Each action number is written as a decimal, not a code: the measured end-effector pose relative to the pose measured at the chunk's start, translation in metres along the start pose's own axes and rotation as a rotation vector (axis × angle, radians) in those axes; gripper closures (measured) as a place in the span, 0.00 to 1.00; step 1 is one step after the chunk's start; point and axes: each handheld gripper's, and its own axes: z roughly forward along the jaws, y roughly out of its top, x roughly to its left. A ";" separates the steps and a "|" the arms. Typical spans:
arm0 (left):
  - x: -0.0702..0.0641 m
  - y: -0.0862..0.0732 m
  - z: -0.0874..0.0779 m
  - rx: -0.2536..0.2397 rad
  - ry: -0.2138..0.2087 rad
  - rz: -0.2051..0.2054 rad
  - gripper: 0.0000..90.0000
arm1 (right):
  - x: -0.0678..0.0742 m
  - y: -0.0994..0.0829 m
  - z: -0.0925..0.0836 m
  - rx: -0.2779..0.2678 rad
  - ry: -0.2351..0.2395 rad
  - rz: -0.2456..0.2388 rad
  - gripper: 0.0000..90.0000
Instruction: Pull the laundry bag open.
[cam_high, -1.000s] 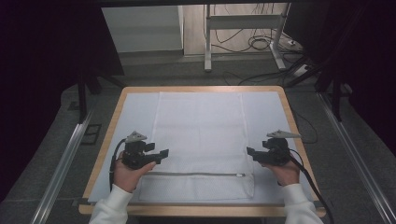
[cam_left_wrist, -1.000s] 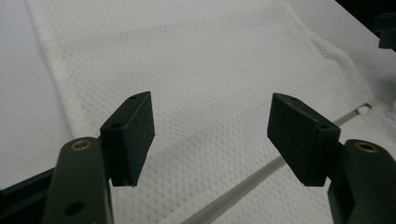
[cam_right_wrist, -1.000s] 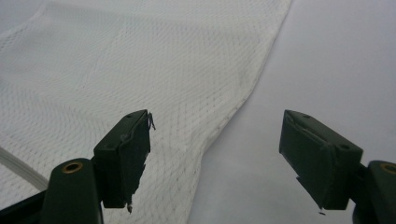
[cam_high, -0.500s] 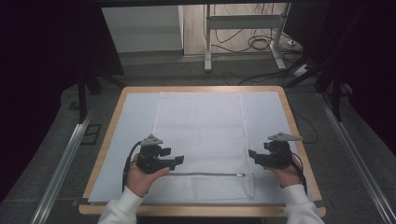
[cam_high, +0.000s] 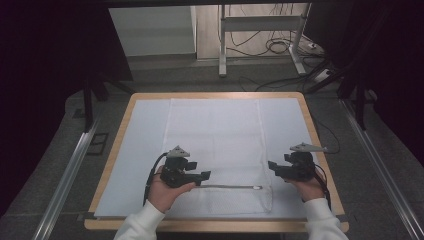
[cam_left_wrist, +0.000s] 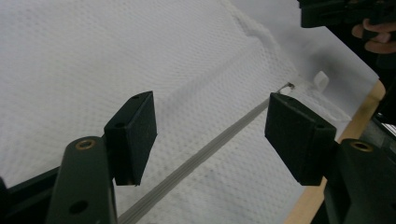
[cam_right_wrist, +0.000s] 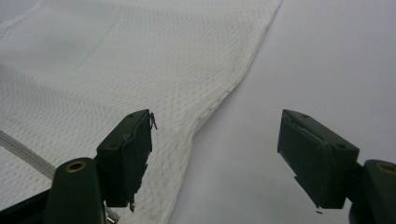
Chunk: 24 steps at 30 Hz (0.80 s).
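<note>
Nearest the table's front edge, the left gripper (cam_high: 202, 176) is held in the person's left hand (cam_high: 165, 192) over the near part of the white mesh bag (cam_high: 215, 135). Its jaws stand apart with nothing between the pads; in the left gripper view (cam_left_wrist: 210, 135) the grey zipper (cam_left_wrist: 196, 156) lies on the fabric below the gap, not touched by either pad. In the high view the zipper (cam_high: 227, 187) starts just beside this gripper's tips and runs away from them toward the person's right.

The zipper's long axis lies parallel to the table's front edge. Its pull end (cam_high: 257, 188) points toward the right gripper (cam_high: 272, 166) and stops short of the bag's right hem.

The right gripper, held in the right hand (cam_high: 305, 185), sits just off that right hem, jaws apart and gripping nothing. In the right gripper view (cam_right_wrist: 215, 154) one jaw is over the mesh edge and the other over the bare pale mat (cam_right_wrist: 327, 60).

The bag lies flat in the middle of the mat, its long axis running from the near edge to the far edge of the wooden table (cam_high: 320, 145).
</note>
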 end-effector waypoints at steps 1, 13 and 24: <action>-0.003 0.000 0.001 0.001 -0.005 0.003 0.38 | 0.001 0.000 0.000 -0.002 0.001 0.003 0.29; -0.019 0.000 0.019 0.043 -0.037 0.028 0.38 | 0.004 0.000 0.000 -0.007 0.013 -0.003 0.29; -0.025 0.000 0.030 0.064 -0.052 0.033 0.39 | 0.004 0.000 0.000 -0.007 0.008 0.000 0.30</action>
